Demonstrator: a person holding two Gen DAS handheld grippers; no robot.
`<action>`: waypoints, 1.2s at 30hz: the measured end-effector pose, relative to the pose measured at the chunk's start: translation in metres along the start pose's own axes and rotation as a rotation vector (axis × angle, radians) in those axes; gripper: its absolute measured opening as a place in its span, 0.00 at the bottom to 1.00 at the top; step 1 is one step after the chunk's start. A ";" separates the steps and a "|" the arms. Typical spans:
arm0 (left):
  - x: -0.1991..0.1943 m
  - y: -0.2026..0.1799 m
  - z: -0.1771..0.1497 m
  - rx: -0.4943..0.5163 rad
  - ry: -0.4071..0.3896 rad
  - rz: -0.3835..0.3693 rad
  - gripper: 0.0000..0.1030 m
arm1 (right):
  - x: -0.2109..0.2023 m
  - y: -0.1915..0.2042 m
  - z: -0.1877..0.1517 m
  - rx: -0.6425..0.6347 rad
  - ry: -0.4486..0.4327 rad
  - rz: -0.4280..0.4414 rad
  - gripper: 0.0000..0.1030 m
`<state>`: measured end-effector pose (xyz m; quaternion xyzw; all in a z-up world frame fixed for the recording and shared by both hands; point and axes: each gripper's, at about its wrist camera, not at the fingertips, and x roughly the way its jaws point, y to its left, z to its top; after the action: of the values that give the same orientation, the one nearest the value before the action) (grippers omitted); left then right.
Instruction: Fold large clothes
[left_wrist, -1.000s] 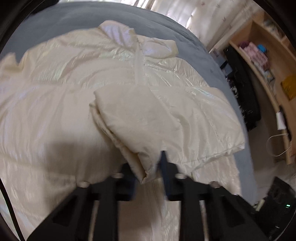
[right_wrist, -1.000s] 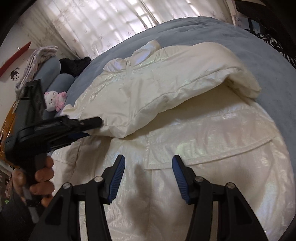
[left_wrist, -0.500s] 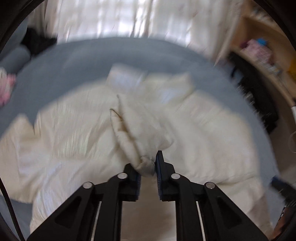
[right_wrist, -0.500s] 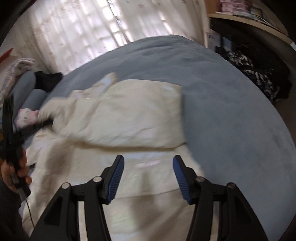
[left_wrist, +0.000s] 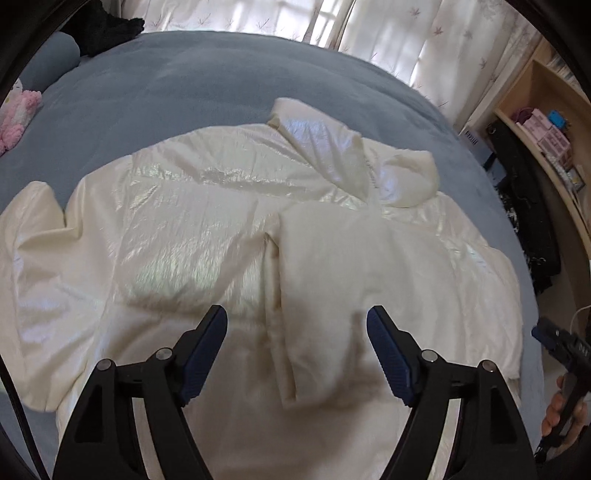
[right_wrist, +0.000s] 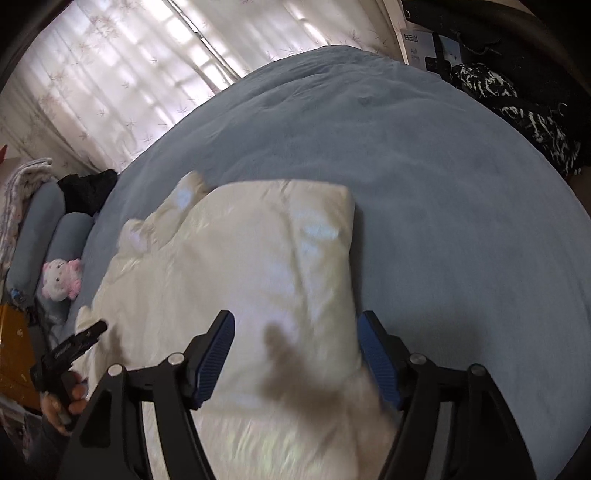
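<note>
While the cream jacket (left_wrist: 192, 236) lies spread over the near half of the blue bed (left_wrist: 207, 81), one sleeve (left_wrist: 325, 280) folded across its front, the left gripper (left_wrist: 297, 345) and right gripper (right_wrist: 295, 350) hang above it, jaws just opened wide, holding nothing.

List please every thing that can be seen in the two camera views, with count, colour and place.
jacket: one, cream, spread on the bed, one sleeve folded across its front
bed: one, blue-grey cover
plush toy: one, white and pink, by the pillows
pillows: two, blue-grey, at the bed's far end
curtains: white, behind the bed
shelf: wooden, beside the bed
left gripper: jaws open, just opened, empty
right gripper: jaws open, just widened, empty
</note>
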<state>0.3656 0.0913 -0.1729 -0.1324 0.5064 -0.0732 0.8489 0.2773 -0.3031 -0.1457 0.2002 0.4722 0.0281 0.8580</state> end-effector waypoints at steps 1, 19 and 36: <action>0.002 0.003 0.000 -0.006 0.009 0.006 0.74 | 0.012 -0.005 0.006 0.014 0.007 -0.003 0.68; 0.022 -0.039 -0.009 0.187 -0.063 0.151 0.29 | 0.076 -0.001 0.016 -0.063 0.006 -0.113 0.41; -0.024 -0.068 0.004 0.153 -0.174 0.091 0.32 | 0.049 0.145 -0.005 -0.310 -0.081 0.031 0.46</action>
<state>0.3581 0.0329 -0.1308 -0.0499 0.4291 -0.0611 0.8998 0.3203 -0.1566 -0.1337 0.0736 0.4241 0.1061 0.8964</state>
